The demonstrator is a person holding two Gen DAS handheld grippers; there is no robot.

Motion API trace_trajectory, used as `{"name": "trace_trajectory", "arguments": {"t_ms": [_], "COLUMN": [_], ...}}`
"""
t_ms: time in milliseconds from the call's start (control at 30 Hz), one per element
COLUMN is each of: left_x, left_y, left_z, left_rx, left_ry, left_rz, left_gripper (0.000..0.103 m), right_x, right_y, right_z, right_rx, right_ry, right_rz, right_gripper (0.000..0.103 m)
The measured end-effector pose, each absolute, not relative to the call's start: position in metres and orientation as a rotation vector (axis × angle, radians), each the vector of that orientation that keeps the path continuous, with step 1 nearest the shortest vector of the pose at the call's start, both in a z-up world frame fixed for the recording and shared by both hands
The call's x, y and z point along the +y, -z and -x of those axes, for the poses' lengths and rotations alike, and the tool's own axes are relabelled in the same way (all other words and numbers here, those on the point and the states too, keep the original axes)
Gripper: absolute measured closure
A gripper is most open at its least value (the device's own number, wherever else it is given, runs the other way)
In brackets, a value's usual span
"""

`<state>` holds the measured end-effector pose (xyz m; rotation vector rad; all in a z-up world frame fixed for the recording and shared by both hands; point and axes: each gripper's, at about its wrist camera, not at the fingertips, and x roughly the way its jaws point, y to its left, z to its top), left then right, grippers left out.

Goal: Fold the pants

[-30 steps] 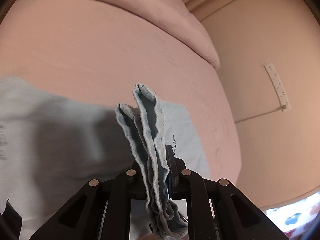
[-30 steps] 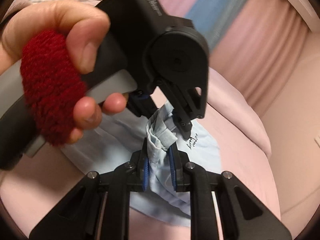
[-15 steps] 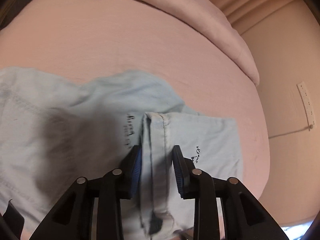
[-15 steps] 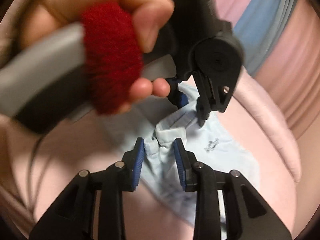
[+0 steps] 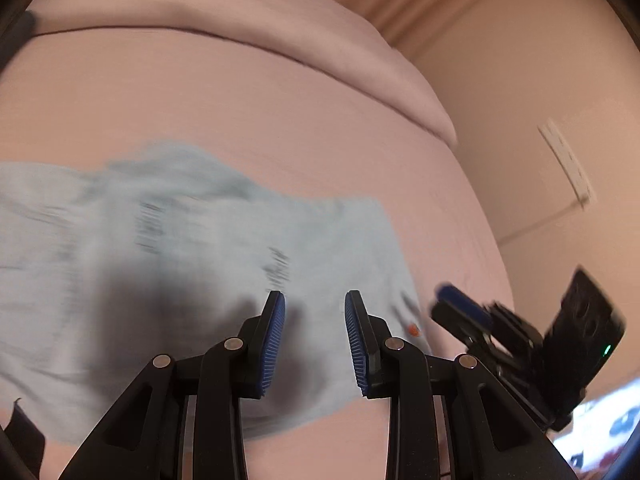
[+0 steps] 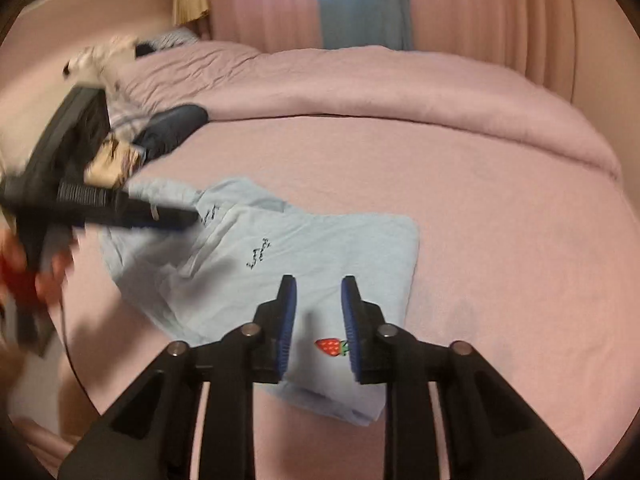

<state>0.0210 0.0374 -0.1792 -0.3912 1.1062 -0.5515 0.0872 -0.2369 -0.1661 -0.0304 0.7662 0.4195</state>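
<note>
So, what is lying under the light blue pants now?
The pants lie folded on the pink bed sheet, which shows all around them. Only their top layer is visible; the folded layers and the sheet directly beneath are covered.

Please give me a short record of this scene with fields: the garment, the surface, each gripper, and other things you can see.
garment: light blue cotton pants, lying folded on the bed, small strawberry print near the front edge
surface: pink bed sheet, pink duvet behind
left gripper: jaws apart, nothing between them, above the pants
right gripper: jaws closing, nothing between them, above the pants
other: dark clothes pile at far left of bed
</note>
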Motion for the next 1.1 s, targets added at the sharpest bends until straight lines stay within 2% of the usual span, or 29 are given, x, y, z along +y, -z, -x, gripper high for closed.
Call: {"name": "trace_trajectory", "arguments": {"t_ms": [133, 233, 300, 467, 667, 767, 867, 1033, 1100], "left_x": [0.023, 0.052, 0.069, 0.084, 0.093, 0.104, 0.088, 0.075, 0.086], "left_y": [0.216, 0.236, 0.239, 0.219, 0.202, 0.19, 0.19, 0.234, 0.24], "left_z": [-0.017, -0.004, 0.001, 0.015, 0.037, 0.045, 0.031, 0.013, 0.014], "left_rx": [1.178, 1.16, 1.171, 1.142, 1.084, 1.029, 1.013, 1.154, 1.124], "left_ry": [0.465, 0.496, 0.498, 0.454, 0.494, 0.561, 0.568, 0.516, 0.519], "left_rz": [0.305, 0.417, 0.479, 0.431, 0.4, 0.435, 0.432, 0.38, 0.469], "left_gripper": [0.074, 0.075, 0.078, 0.079, 0.076, 0.076, 0.071, 0.071, 0.071], "right_x": [-0.225, -0.214, -0.22, -0.223, -0.238, -0.221, -0.2, -0.186, -0.189], "right_y": [0.19, 0.234, 0.236, 0.221, 0.199, 0.197, 0.2, 0.232, 0.26], "right_z": [-0.075, -0.029, -0.013, -0.02, -0.048, -0.078, -0.106, -0.162, -0.179], "right_rx": [0.85, 0.947, 0.902, 0.957, 0.864, 0.851, 0.84, 0.986, 1.106], "right_ry": [-0.455, -0.405, -0.431, -0.442, -0.402, -0.382, -0.393, -0.344, -0.321], "right_rz": [-0.037, 0.118, 0.063, 0.07, -0.018, 0.014, 0.04, 0.008, -0.005], "right_gripper": [0.085, 0.088, 0.088, 0.084, 0.077, 0.077, 0.077, 0.081, 0.081]}}
